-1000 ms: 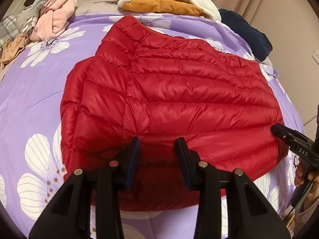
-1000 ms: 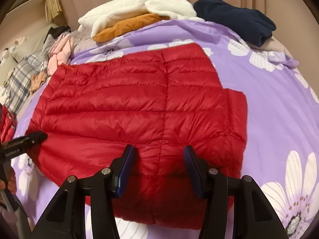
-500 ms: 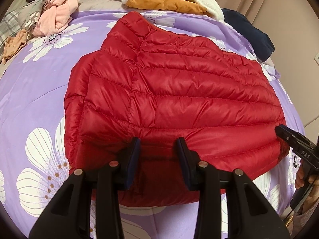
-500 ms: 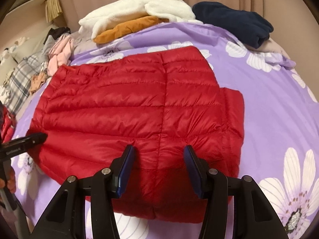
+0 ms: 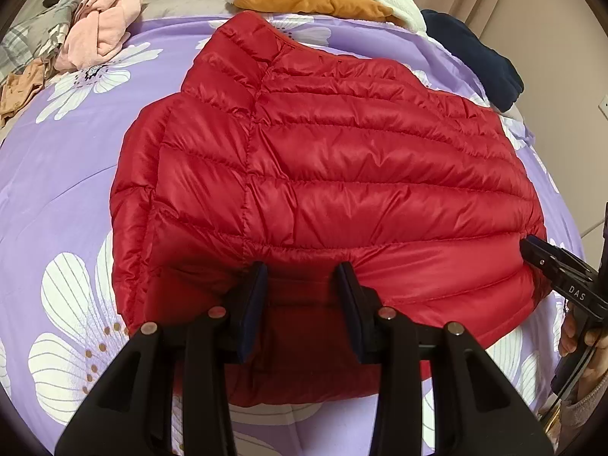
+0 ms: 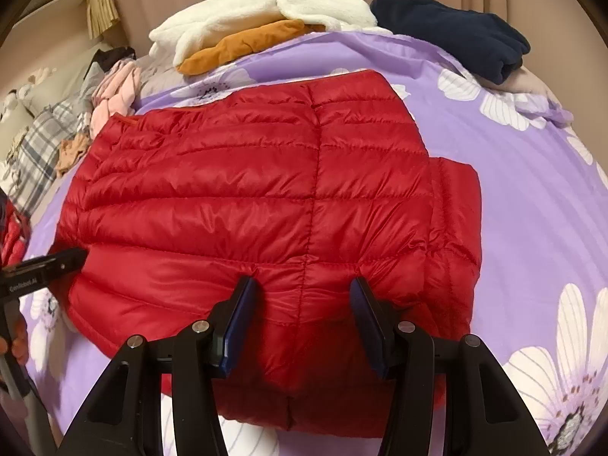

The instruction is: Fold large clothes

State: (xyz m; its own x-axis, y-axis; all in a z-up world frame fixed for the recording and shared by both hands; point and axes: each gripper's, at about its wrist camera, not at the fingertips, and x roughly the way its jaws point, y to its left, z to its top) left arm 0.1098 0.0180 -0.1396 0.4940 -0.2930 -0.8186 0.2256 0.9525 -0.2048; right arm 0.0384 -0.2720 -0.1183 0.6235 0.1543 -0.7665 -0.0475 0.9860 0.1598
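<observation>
A red quilted puffer jacket [image 5: 334,174] lies flat and partly folded on the purple flowered bedspread [image 5: 68,174]; it also shows in the right wrist view [image 6: 266,197]. My left gripper [image 5: 302,273] is open, its fingers pressing on the jacket's near edge with fabric between them. My right gripper [image 6: 304,285] is open the same way on the near edge further right. Each gripper shows from the side in the other's view, the right one [image 5: 532,250] and the left one [image 6: 76,256].
Folded white and orange clothes [image 6: 266,26] and a navy garment [image 6: 456,34] lie at the bed's far side. Pink and plaid clothes [image 5: 98,26] are piled at the far left. A wall stands to the right of the bed.
Both grippers have moved forward and lower over the jacket's near edge. The jacket looms larger and its near fold has pushed further over the body.
</observation>
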